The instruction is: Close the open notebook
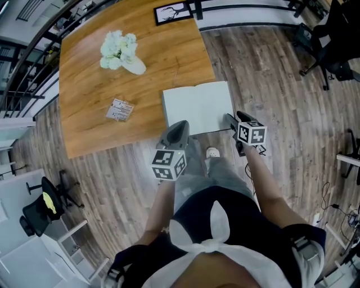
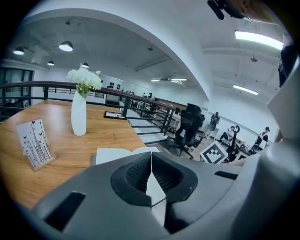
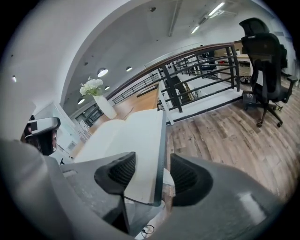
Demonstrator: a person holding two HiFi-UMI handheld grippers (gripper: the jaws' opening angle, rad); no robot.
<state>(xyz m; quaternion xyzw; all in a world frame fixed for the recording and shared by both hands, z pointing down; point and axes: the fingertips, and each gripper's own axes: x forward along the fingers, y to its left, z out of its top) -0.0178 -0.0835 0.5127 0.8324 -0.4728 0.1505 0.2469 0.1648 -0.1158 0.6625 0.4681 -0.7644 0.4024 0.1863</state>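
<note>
The open notebook [image 1: 198, 107] lies flat with white pages up on the near right corner of the wooden table [image 1: 90, 90], and part of it overhangs the edge. My right gripper [image 1: 230, 119] is at its near right corner. In the right gripper view the jaws of my right gripper [image 3: 153, 160] stand apart, with the notebook [image 3: 136, 136] and its dark cover edge between them. My left gripper [image 1: 180, 127] is at the notebook's near edge. In the left gripper view my left gripper [image 2: 151, 155] has its tips touching, and the notebook [image 2: 117, 153] lies just beyond.
A white vase of flowers [image 1: 119, 50] and a small printed card [image 1: 120, 109] stand further left on the table. A framed picture [image 1: 173, 12] lies at the far edge. Office chairs [image 1: 332, 39] stand on the wood floor to the right. The person's legs are below the grippers.
</note>
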